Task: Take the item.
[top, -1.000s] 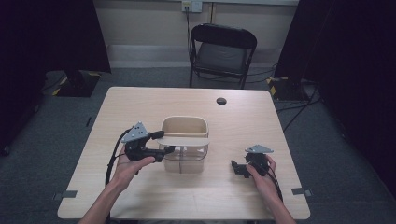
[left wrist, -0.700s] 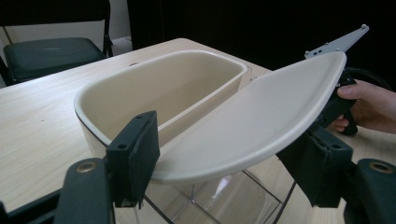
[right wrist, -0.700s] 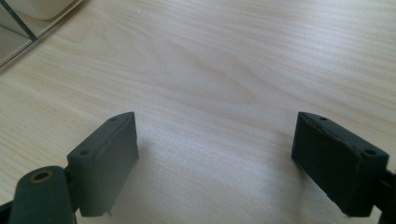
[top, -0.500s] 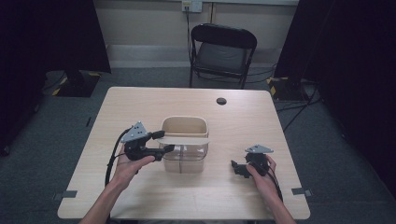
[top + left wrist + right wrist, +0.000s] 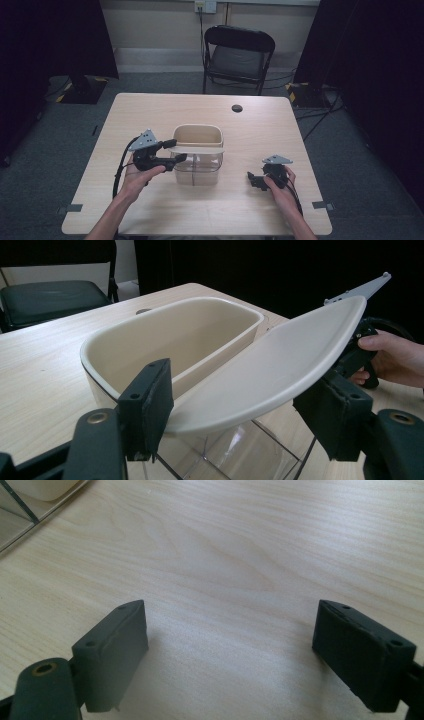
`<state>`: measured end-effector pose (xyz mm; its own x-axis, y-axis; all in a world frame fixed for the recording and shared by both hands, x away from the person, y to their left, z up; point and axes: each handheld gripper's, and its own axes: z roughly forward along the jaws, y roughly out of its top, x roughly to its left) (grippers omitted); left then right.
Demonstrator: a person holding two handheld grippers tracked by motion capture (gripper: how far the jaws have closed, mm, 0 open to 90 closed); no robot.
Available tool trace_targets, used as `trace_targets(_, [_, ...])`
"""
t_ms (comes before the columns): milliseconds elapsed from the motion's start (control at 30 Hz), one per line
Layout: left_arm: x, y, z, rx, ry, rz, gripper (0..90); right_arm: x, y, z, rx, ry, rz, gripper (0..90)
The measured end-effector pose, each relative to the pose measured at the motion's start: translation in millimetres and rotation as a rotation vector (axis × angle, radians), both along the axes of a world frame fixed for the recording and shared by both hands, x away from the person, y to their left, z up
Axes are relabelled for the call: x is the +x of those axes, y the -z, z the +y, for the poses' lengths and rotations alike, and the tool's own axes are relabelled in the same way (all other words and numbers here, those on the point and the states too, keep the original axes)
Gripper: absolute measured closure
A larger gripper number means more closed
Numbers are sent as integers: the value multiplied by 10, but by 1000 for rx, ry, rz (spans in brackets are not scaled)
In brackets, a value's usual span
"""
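Note:
A clear box (image 5: 197, 167) with a beige tub (image 5: 197, 136) set in its top stands mid-table. A beige lid (image 5: 197, 149) lies tilted across the tub's near rim. My left gripper (image 5: 176, 151) is at the box's left side, and its jaws have just been closing. In the left gripper view the lid (image 5: 280, 365) spans between both pads, and the left gripper (image 5: 240, 415) is shut on it above the tub (image 5: 180, 340). My right gripper (image 5: 255, 180) rests low on the table to the box's right. The right gripper (image 5: 230, 655) is open over bare wood.
A small black round thing (image 5: 237, 108) lies near the table's far edge. A black folding chair (image 5: 237, 55) stands behind the table (image 5: 150, 115). The box's corner (image 5: 20, 515) shows at the upper left of the right gripper view.
The left gripper's jaws have drawn slightly closer on the lid's end. Both hands stay in place.

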<state>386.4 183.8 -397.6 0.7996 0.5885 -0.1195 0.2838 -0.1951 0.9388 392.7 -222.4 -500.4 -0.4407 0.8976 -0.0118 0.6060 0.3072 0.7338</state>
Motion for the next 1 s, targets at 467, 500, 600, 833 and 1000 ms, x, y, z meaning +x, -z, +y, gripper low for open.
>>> trace_targets(467, [9,-12,-5,6,-3,2,332,0,0,0,0,0,0,140])
trace_targets(500, [9,-12,-5,6,-3,2,332,0,0,0,0,0,0,140])
trace_targets(600, [9,-12,-5,5,-3,2,332,0,0,0,0,0,0,139])
trace_targets(833, [10,-11,-5,5,-2,4,332,0,0,0,0,0,0,140])
trace_targets(1000, [10,-11,-8,2,-3,5,332,0,0,0,0,0,0,140])
